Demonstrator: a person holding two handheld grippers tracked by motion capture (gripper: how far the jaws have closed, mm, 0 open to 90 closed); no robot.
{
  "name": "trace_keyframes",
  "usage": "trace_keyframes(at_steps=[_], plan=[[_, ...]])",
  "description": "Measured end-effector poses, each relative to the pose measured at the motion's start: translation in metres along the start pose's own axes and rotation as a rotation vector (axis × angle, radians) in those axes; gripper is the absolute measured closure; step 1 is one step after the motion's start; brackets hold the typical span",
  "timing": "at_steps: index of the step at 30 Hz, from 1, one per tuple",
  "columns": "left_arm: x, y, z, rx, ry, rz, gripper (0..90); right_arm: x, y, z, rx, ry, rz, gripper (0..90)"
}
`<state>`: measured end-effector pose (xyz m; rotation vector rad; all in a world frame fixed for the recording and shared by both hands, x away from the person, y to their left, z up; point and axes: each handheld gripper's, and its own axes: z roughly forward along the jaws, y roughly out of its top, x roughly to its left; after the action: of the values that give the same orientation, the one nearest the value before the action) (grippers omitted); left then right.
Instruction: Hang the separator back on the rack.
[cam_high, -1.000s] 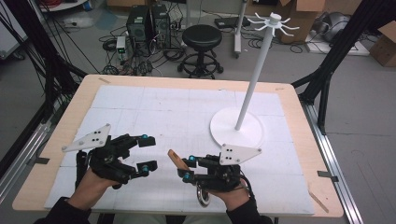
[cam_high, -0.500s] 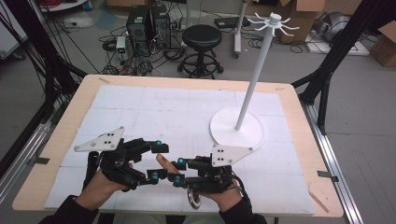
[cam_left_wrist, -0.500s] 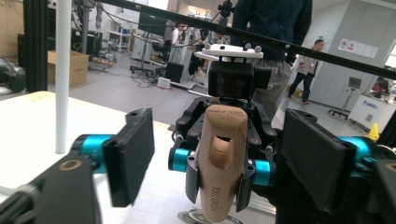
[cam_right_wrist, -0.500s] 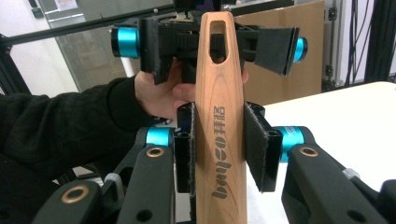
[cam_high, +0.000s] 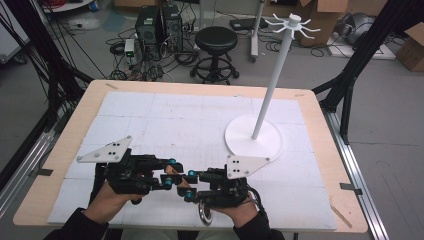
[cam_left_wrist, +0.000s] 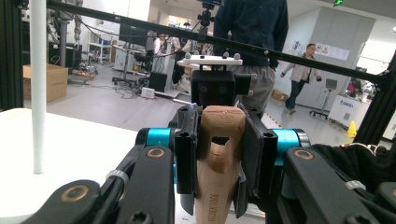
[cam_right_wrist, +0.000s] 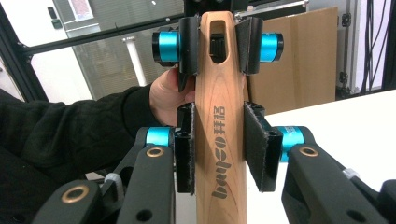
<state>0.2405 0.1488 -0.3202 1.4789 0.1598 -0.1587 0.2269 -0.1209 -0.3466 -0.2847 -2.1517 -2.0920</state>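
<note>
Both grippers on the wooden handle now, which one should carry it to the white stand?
Probably right. The right gripper clamps the wooden handle mid-length and sits nearer the white stand; the left gripper, whose jaws just closed, pinches only the slotted tip.

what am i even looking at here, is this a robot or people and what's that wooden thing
No robot: a person holds a hand-held gripper in each hand. The high view looks down on the table; the other two pictures come from cameras riding on each gripper. On the table stands a white rack on a round base. The right gripper grips a wooden handle at its middle. The left gripper has just been closing and now clamps the handle's slotted end, so both hold it, off the table. A metal ring hangs below the right hand.
</note>
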Motion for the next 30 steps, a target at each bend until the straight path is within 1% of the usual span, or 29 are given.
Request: trace_keyframes(at_steps=[5, 10, 11, 14, 16, 17, 18, 20, 22, 23, 24, 25, 26, 27, 28, 29, 30], plan=[[-0.003, 0.002, 0.002, 0.011, 0.015, 0.011, 70.1, -0.001, 0.0, -0.001, 0.0, 0.014, 0.012, 66.8], [-0.006, 0.008, 0.005, 0.024, 0.039, 0.006, 70.3, -0.001, 0.0, -0.001, -0.015, 0.015, 0.013, 66.6], [-0.007, 0.009, 0.005, 0.022, 0.037, 0.0, 70.3, -0.001, 0.001, -0.001, -0.026, 0.023, 0.021, 66.3], [-0.009, 0.012, 0.007, 0.037, 0.04, 0.007, 70.4, -0.001, 0.001, -0.001, -0.029, 0.035, 0.031, 65.5], [-0.01, 0.014, 0.008, 0.041, 0.045, 0.017, 70.4, -0.002, 0.001, -0.002, -0.029, 0.034, 0.038, 63.8], [-0.01, 0.015, 0.007, 0.035, 0.047, 0.013, 70.4, -0.002, 0.0, -0.003, -0.022, 0.026, 0.043, 60.3], [-0.01, 0.015, 0.007, 0.035, 0.047, 0.013, 70.4, -0.002, 0.0, -0.003, -0.022, 0.026, 0.043, 60.3], [-0.01, 0.017, 0.005, 0.036, 0.063, 0.016, 70.5, -0.001, -0.001, -0.006, -0.024, 0.016, 0.052, 56.5], [-0.01, 0.018, 0.002, 0.036, 0.082, 0.019, 70.5, -0.001, -0.002, -0.008, -0.019, -0.009, 0.059, 49.9], [-0.01, 0.02, 0.0, 0.029, 0.105, 0.015, 70.6, 0.001, -0.003, -0.009, -0.012, -0.046, 0.049, 43.1], [-0.01, 0.02, 0.0, 0.029, 0.105, 0.015, 70.5, 0.001, -0.003, -0.009, -0.012, -0.046, 0.049, 43.1], [-0.01, 0.022, -0.002, 0.025, 0.135, 0.017, 70.6, 0.002, -0.005, -0.008, 0.003, -0.109, 0.035, 35.9], [-0.01, 0.022, -0.002, 0.025, 0.135, 0.017, 70.6, 0.002, -0.005, -0.008, 0.003, -0.109, 0.035, 35.9], [-0.012, 0.024, -0.003, 0.024, 0.175, 0.027, 70.6, 0.004, -0.007, -0.006, 0.021, -0.154, 0.018, 31.6], [-0.012, 0.024, -0.003, 0.024, 0.175, 0.027, 70.6, 0.004, -0.007, -0.006, 0.021, -0.154, 0.018, 31.6], [-0.014, 0.026, -0.003, 0.021, 0.211, 0.041, 70.6, 0.006, -0.009, -0.002, 0.033, -0.209, 0.002, 28.5], [-0.014, 0.026, -0.003, 0.021, 0.211, 0.041, 70.5, 0.006, -0.009, -0.002, 0.033, -0.209, 0.002, 28.5]])
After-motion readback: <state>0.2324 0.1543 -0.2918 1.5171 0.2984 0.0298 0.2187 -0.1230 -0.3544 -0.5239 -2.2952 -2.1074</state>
